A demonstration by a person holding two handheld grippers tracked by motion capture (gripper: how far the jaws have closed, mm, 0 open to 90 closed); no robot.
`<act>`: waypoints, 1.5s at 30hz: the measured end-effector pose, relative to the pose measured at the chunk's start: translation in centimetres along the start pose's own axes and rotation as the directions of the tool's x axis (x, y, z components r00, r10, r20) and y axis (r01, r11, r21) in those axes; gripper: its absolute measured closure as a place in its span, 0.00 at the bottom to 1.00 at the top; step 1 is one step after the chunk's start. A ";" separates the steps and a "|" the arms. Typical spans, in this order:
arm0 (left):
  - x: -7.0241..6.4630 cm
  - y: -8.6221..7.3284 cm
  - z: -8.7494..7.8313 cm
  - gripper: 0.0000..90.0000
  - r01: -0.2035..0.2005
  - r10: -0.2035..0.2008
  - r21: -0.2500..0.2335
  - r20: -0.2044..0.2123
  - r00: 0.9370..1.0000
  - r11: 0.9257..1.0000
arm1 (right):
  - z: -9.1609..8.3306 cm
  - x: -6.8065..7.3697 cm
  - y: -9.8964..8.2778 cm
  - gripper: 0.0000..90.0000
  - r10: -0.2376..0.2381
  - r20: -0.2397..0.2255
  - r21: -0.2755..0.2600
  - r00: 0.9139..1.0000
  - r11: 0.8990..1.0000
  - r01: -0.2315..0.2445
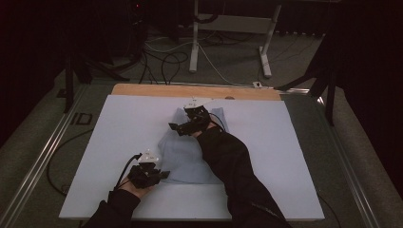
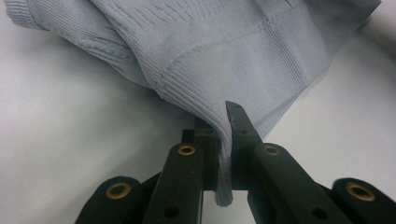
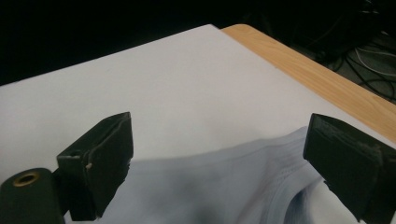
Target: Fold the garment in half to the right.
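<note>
While left gripper (image 2: 224,140) clamps sweater (image 2: 224,56) hem, right gripper (image 3: 217,154) gapes, seemingly unobstructed.

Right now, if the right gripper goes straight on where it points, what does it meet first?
Probably the pale blue garment: its edge lies just ahead, between the open right gripper jaws. Beyond is the white board.

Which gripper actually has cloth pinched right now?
The left gripper: its jaws are shut on the ribbed hem of the pale blue top. The right gripper hangs open above the neckline.
</note>
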State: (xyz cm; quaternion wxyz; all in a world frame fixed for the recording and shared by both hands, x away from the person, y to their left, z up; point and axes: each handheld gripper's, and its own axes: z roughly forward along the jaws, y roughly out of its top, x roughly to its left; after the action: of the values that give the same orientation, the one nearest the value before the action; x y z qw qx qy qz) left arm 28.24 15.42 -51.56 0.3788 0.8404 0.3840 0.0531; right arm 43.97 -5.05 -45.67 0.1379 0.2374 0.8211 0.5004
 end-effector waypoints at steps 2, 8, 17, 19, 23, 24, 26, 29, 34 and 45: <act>0.0 0.0 -0.1 0.96 0.003 -0.003 0.000 0.005 1.000 1.000 | 0.2 -0.2 0.1 0.09 0.000 -0.002 0.000 1.000 1.000 0.000; 0.1 0.1 -0.2 0.96 0.021 -0.021 -0.010 0.020 1.000 1.000 | 2.8 -2.0 0.6 0.12 0.047 0.056 0.035 0.997 0.998 -0.049; 0.0 0.3 -0.4 0.96 0.020 -0.020 -0.021 0.035 0.999 1.000 | 5.0 -3.6 0.4 0.24 0.104 0.110 0.104 0.989 0.988 -0.116; 0.0 0.3 -0.4 0.96 0.025 -0.024 -0.021 0.038 0.999 0.999 | 5.7 -3.8 0.2 0.27 0.110 0.122 0.123 0.986 0.984 -0.125; 0.0 0.4 -0.5 0.96 0.024 -0.023 -0.024 0.037 0.999 0.999 | 6.8 -4.1 0.1 0.37 0.097 0.157 0.169 0.983 0.978 -0.124; 0.0 0.4 -0.5 0.96 0.024 -0.023 -0.026 0.037 0.999 0.999 | 7.2 -4.3 0.1 0.43 0.103 0.160 0.180 0.982 0.975 -0.132; 0.0 0.4 -0.5 0.96 0.024 -0.023 -0.024 0.041 0.999 0.999 | 7.4 -4.3 0.1 0.46 0.107 0.164 0.188 0.981 0.973 -0.137; 0.0 0.5 -0.5 0.96 0.027 -0.026 -0.025 0.045 0.999 0.999 | 8.2 -4.5 -0.2 0.50 0.110 0.183 0.222 0.977 0.963 -0.150; -0.1 0.4 -0.4 0.96 0.024 -0.023 -0.023 0.051 0.998 0.999 | 9.2 -4.7 -0.8 0.51 0.130 0.204 0.261 0.970 0.948 -0.182; -0.2 0.5 -0.2 0.96 0.021 -0.020 -0.021 0.053 0.998 1.000 | 10.7 -4.1 -1.8 0.54 0.044 0.251 0.380 0.967 0.914 -0.141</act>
State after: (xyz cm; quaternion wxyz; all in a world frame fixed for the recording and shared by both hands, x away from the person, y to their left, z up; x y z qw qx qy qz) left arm 28.30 15.20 -51.06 0.3986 0.8332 0.3820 0.0310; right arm 51.97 0.24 -52.22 0.1602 0.3573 0.8704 0.2984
